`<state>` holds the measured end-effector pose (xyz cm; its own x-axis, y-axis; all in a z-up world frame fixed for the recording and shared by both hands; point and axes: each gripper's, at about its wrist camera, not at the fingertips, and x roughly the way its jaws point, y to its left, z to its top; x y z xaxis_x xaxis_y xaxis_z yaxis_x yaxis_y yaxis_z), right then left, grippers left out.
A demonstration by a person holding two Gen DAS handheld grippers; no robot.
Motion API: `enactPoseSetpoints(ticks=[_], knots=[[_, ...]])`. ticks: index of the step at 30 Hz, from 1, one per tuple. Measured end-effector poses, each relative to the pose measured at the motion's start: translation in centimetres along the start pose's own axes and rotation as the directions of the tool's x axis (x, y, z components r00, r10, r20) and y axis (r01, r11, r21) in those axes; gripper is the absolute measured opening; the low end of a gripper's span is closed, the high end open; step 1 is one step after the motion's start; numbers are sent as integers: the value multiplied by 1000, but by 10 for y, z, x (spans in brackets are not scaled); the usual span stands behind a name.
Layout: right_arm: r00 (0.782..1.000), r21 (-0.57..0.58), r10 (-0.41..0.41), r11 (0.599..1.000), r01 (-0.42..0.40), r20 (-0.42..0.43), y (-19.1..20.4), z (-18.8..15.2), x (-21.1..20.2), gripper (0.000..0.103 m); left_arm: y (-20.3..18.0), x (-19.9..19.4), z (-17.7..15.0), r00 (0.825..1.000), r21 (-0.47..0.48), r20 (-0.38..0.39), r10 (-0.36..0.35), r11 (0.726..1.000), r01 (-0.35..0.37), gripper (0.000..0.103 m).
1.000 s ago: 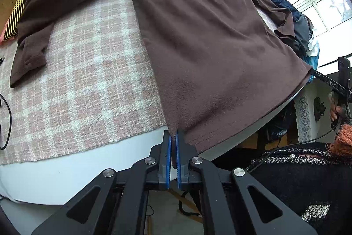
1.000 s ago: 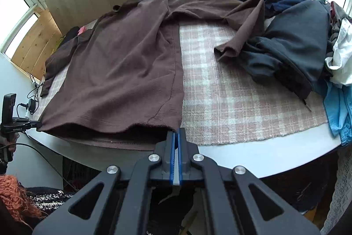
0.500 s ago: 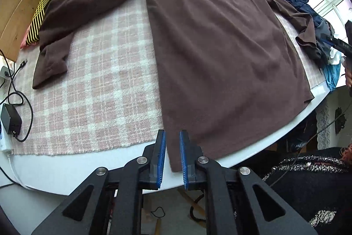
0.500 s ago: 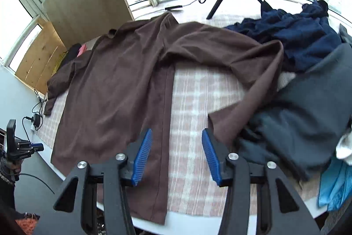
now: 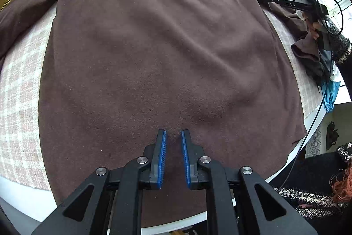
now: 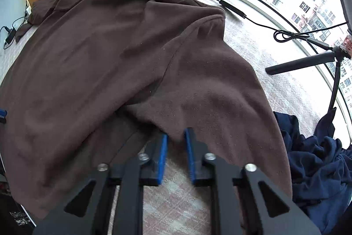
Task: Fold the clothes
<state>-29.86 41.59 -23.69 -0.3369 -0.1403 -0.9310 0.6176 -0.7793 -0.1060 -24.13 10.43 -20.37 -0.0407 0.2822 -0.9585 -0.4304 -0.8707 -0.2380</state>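
Crowding brown shirt [image 6: 92,63], navy clothes [image 6: 312,160], tripod [image 6: 308,61]

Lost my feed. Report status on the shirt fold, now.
Left gripper open, empty, over the brown shirt. Right gripper closing on the sleeve. Shirt spread out, unfolded. Blue clothes heaped beside the sleeve, not blocking.

Both grippers are black plastic frames with triangular cut-outs and round silver screws at the joints. The left gripper [image 5: 173,136] and right gripper [image 6: 176,136] each carry bright blue ribbed pads [image 5: 162,155] (the only colour on them). The person's sleeve [image 5: 340,47] is black, silver-flecked knit.
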Motion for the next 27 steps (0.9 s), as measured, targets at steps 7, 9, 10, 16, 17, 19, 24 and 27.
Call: enactPoseSetpoints(ticks=[7,9,10,16,17,19,24,27], knots=[[998,40,-61,997,61,-1,-46,-6,-16,3,5,-1,-3,1000,-30,4,-23,999,23,13],[997,89,-77,993,77,-13,-64,-8,-15,4,4,-1,-3,1000,-25,2,-22,999,22,13],[994,47,-104,993,104,-18,-56,-6,-12,4,4,-1,-3,1000,-22,-2,-19,1000,19,13],[991,2,-125,992,125,-42,-50,-6,-5,6,-16,-11,-3,1000,-4,-6,8,1000,-8,13],[993,20,-117,993,118,-34,-53,-8,-8,7,-27,-16,-4,1000,14,10,-5,1000,5,13],[995,59,-95,994,96,-21,-57,-14,-17,12,-65,-27,-8,997,97,35,-69,993,65,13],[999,156,14,988,-20,43,-52,-45,-69,13,-149,-33,-18,989,339,-1,-150,930,141,19],[976,153,187,967,-202,109,-14,-95,-110,13,-157,-32,-34,989,379,-32,-146,914,147,19]])
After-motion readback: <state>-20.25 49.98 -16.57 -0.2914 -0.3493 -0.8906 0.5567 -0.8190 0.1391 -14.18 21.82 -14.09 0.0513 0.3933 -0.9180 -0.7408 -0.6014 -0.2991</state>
